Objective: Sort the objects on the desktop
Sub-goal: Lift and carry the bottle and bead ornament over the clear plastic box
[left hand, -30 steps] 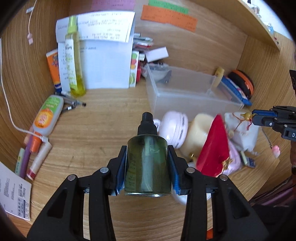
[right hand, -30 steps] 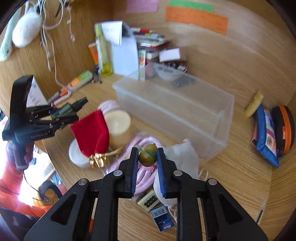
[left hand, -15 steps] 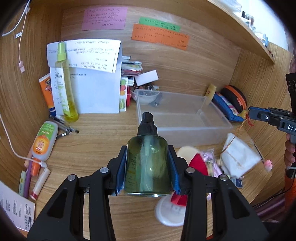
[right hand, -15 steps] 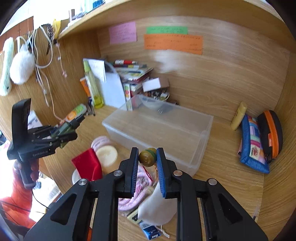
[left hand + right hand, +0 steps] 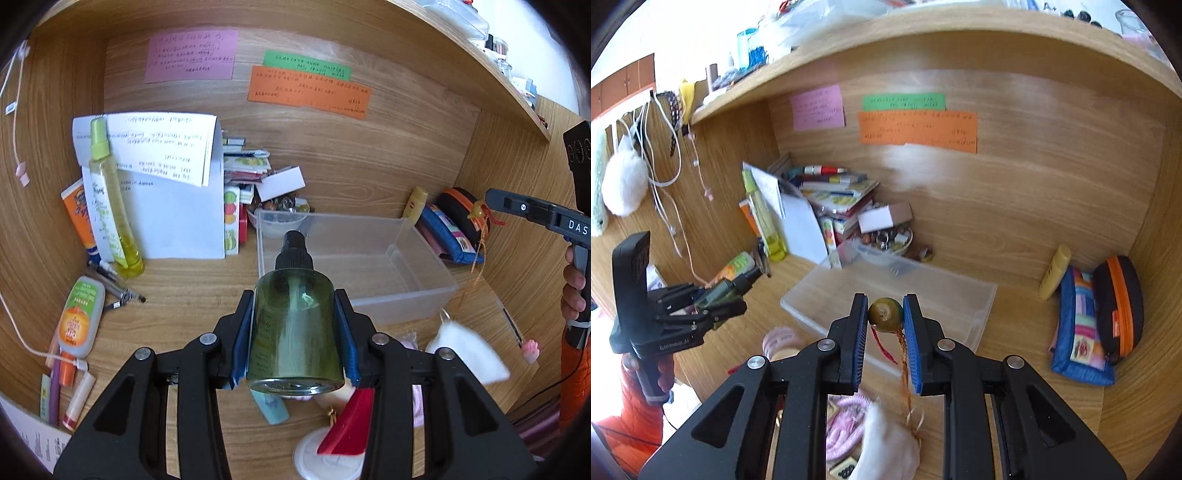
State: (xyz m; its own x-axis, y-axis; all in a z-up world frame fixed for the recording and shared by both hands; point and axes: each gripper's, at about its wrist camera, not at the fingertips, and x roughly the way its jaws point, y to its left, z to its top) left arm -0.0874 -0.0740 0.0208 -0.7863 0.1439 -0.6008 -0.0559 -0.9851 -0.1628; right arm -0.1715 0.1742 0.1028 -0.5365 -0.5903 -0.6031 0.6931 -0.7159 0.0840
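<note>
The left tool (image 5: pixel 295 328) is seen clamped on a dark green translucent pump bottle with a black nozzle (image 5: pixel 295 321), the blue pads pressed against both of its sides, and the bottle is carried above the wooden table (image 5: pixel 192 306), its nozzle pointing toward the clear plastic rectangular bin (image 5: pixel 406 291). The right tool (image 5: pixel 885 317) is closed narrowly on a small olive-brown round bead (image 5: pixel 885 313), from which a red and gold cord (image 5: pixel 903 369) hangs down to a white fabric pouch (image 5: pixel 890 446) dangling over the clutter. Both items are held in the air, so two pickups can be counted as done, while nothing is yet placed: the bin is judged nearly empty, only a small clear bowl (image 5: pixel 282 221) showing at its far corner. Much is left on the table, a red fabric pouch (image 5: pixel 351 421), a pink coiled cord (image 5: pixel 846 421), a round white lid (image 5: pixel 317 461) and an orange-labelled tube (image 5: pixel 77 321) among it. Open room is offered straight ahead over the bin's mouth. At the edges, care is called for: the wooden back wall (image 5: pixel 369 155) stands close behind the bin, a tall yellow spray bottle (image 5: pixel 114 206) leans against papers to the left, a blue patterned pouch (image 5: pixel 1082 325) sits just beside the bin's right end, and the hanging pouch could be snagged on the bin's rim.
</note>
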